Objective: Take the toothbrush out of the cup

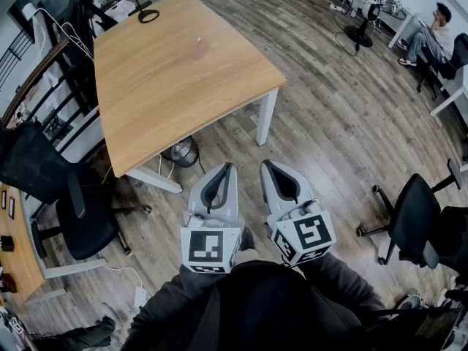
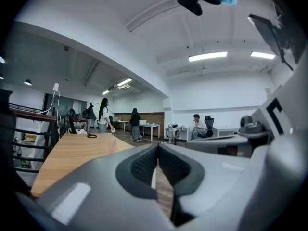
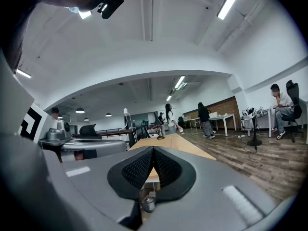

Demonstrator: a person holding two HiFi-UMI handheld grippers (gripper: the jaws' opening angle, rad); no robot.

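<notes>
A small pale cup [image 1: 198,47] stands near the middle of the wooden table [image 1: 168,93]; it is too small for me to make out the toothbrush. Both grippers hang over the floor close to the person's body, well short of the table's near edge. The left gripper [image 1: 229,167] has its jaws together with nothing between them, and in its own view the tips [image 2: 157,148] meet with the tabletop ahead to the left. The right gripper [image 1: 266,164] is likewise shut and empty [image 3: 153,150], pointing roughly level toward the table.
A black lamp with a ring base [image 1: 148,14] stands at the table's far end. A fan [image 1: 183,152] sits on the floor under the table. Black office chairs stand at left [image 1: 80,210] and right [image 1: 417,218]. A seated person [image 1: 431,31] is at the far right.
</notes>
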